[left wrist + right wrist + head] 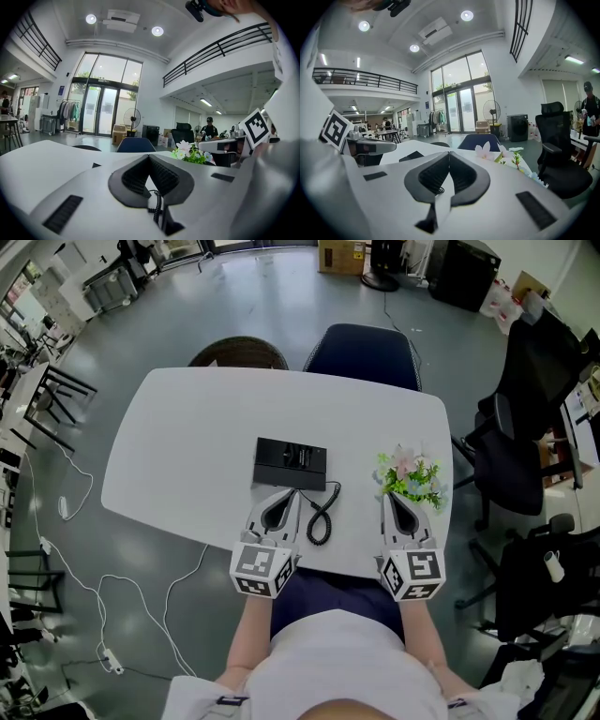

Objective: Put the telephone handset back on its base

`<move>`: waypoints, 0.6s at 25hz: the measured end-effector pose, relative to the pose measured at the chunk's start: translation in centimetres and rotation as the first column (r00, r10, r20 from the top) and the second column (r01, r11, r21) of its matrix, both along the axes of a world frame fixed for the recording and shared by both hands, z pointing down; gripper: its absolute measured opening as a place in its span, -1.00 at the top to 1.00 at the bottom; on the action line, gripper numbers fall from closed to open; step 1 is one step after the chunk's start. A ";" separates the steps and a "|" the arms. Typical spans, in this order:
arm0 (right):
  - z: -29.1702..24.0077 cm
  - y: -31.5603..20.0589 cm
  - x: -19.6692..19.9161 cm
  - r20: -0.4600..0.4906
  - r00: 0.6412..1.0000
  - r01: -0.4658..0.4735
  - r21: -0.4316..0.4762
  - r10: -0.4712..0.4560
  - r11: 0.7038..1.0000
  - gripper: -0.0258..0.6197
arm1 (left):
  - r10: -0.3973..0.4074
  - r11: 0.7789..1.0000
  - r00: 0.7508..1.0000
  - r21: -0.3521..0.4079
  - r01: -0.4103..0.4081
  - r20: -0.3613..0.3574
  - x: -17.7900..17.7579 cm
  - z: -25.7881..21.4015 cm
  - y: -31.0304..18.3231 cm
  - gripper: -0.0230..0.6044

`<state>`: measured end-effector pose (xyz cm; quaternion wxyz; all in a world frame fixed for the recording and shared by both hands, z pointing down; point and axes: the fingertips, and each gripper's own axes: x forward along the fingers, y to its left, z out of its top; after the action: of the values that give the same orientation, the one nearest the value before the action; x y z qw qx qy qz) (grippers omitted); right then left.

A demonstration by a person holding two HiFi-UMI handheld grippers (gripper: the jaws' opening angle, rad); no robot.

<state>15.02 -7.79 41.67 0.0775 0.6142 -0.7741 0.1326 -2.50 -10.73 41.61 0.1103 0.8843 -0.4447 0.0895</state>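
The black telephone (291, 463) lies flat in the middle of the white table (187, 446). Its handset appears to rest on the base, though I cannot tell for sure. The coiled black cord (320, 517) runs from the phone toward the near edge. My left gripper (284, 491) sits just in front of the phone, left of the cord, jaws shut with nothing between them. In the left gripper view (149, 157) the pads meet and the cord (157, 206) shows below them. My right gripper (388, 495) (449, 153) is shut and empty beside the flowers.
A small bunch of artificial flowers (410, 479) stands at the table's right, touching distance from the right gripper. A blue chair (364, 351) and a round brown seat (239, 351) are at the far edge. Black office chairs (520, 437) stand to the right.
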 end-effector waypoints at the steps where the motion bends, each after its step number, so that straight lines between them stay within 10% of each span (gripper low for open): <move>1: 0.1 0.0 0.1 -0.001 1.000 -0.004 -0.002 0.004 1.000 0.82 | -0.003 1.000 1.000 -0.004 0.003 -0.002 -0.1 0.2 0.0 0.88; 15: 0.5 -0.2 0.5 0.012 1.000 -0.009 -0.010 0.009 1.000 0.82 | 0.004 1.000 0.999 -0.022 -0.005 -0.048 -0.3 0.7 0.5 0.88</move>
<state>15.48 -8.00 42.12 0.0754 0.6164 -0.7712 0.1404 -2.82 -10.25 42.28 0.1308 0.8859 -0.4390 0.0734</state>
